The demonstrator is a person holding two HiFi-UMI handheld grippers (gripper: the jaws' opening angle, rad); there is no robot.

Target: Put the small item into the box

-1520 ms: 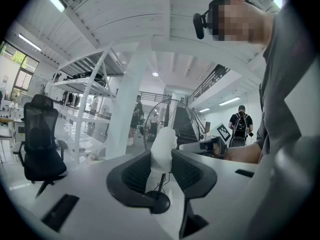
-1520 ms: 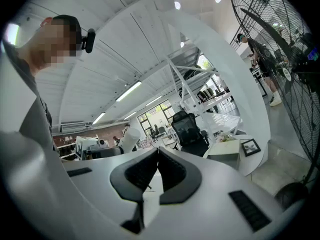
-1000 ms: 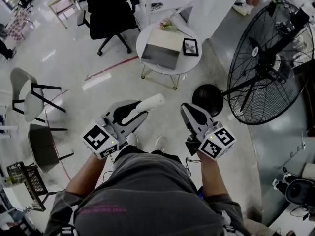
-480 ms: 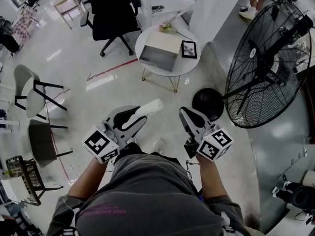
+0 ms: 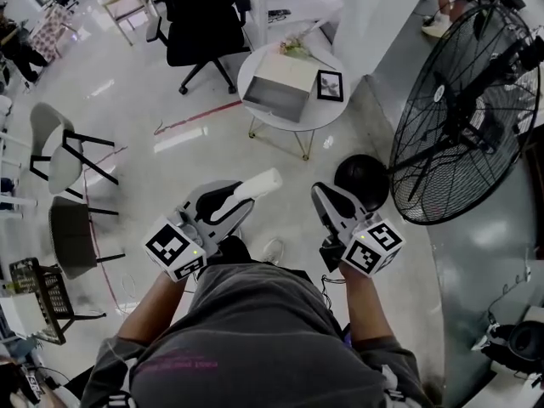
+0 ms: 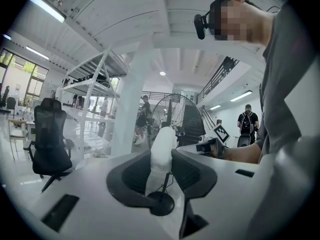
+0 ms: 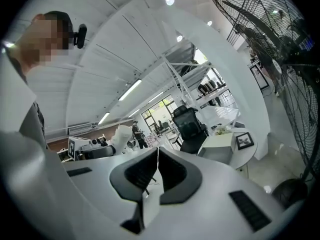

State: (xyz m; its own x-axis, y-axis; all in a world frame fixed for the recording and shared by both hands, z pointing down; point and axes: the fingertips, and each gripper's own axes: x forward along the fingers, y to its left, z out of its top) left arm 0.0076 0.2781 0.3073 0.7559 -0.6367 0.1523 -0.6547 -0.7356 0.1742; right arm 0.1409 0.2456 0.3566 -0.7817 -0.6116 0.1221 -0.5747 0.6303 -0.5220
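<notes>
Nearest the person, the left gripper was clamped on the small item, a white, rounded cylinder that stuck out past the jaw tips. In the left gripper view the small item stood upright between the two dark pads, which pressed on both its sides. Beside it, the right gripper held nothing, and in the right gripper view its jaws met tip to tip. Both were held above the glossy floor, well short of the box. Just beyond the right gripper sat the round black base of a large fan. Farther off stood a round white bench carrying the open box and, just beside it, a small picture frame. A black office chair stood behind the bench.
</notes>
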